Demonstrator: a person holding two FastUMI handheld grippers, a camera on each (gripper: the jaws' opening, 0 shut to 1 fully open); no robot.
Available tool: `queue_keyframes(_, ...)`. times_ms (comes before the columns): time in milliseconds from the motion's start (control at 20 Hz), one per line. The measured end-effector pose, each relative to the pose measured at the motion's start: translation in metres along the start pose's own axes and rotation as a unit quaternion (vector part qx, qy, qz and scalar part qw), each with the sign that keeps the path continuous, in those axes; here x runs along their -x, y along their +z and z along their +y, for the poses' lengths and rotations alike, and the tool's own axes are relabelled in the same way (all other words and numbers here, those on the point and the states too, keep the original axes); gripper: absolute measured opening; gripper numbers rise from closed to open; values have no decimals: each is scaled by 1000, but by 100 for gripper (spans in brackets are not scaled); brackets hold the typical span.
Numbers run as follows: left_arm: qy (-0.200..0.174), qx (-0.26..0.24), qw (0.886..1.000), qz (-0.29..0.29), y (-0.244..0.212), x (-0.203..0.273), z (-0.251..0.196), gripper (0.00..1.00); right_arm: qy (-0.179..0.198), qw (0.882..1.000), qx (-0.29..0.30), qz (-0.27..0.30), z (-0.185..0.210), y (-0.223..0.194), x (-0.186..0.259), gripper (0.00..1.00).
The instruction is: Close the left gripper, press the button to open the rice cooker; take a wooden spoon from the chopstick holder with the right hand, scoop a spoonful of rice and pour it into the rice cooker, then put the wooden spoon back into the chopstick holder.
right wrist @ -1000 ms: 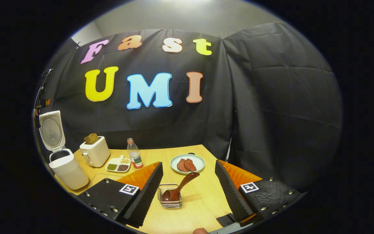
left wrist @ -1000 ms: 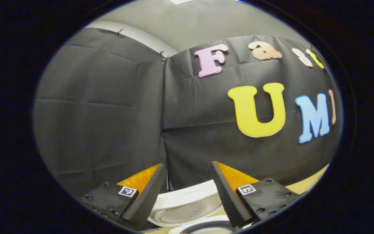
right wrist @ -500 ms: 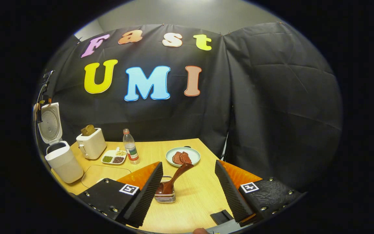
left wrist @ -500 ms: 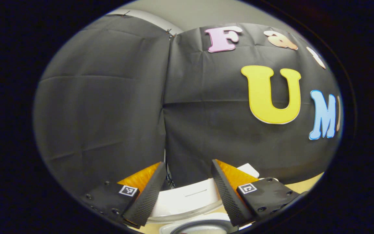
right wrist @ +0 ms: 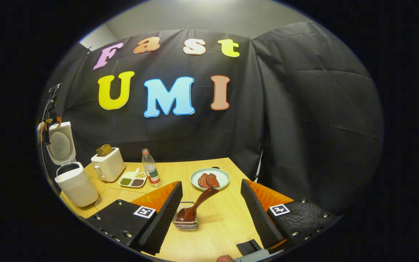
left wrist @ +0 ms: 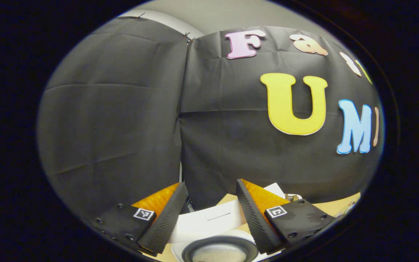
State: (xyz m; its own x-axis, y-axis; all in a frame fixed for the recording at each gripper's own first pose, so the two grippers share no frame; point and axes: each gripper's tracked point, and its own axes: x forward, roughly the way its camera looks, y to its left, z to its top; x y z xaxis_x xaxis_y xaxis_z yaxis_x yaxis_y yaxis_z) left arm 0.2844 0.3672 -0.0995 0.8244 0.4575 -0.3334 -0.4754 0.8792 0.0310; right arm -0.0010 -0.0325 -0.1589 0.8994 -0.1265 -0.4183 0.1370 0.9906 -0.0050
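1. In the right gripper view, the right hand-held gripper point(right wrist: 211, 214) has its fingers spread wide, holding nothing, above the tabletop point(right wrist: 213, 225).
2. Between those fingers and ahead of them stands the holder point(right wrist: 186, 222), a small clear container on the tabletop. The spoon point(right wrist: 196, 205) sits in it, bowl down, with its handle leaning up and to the right.
3. Neither finger touches the spoon or the holder.
4. At the far left of that view the cooker point(right wrist: 73, 183) stands on the tabletop with its lid point(right wrist: 60, 143) raised upright.
5. Beside the cooker are a toaster point(right wrist: 107, 167) with bread in its slot, a divided dish point(right wrist: 132, 180) of grains, and a bottle point(right wrist: 151, 173).
6. A plate point(right wrist: 209, 179) with dark slices lies behind the spoon handle.
7. In the left gripper view, the left hand-held gripper point(left wrist: 209, 218) is also spread, gripping nothing.
8. Below and between its fingers shows the cooker's open pot point(left wrist: 219, 251), with the white lid behind it; something pale seems to lie inside, though the edge of the view is too poor to tell what.
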Motion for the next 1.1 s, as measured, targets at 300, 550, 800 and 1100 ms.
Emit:
queue_keyframes(300, -13, -1, 1000, 20, -21, 37, -20, 96, 20, 1000, -2, 3, -15, -1, -5, 98)
queue_keyframes(550, -21, -22, 999, 33, -47, 64, -42, 96, 42, 999, -16, -3, -23, 0, -5, 98)
queue_keyframes(800, -27, -28, 998, 48, -76, 90, -61, 95, 54, 998, -15, 2, -29, -4, -4, 98)
queue_keyframes(1100, -27, -28, 997, 69, -107, 108, -74, 95, 66, 998, -16, 6, -35, -9, -5, 98)
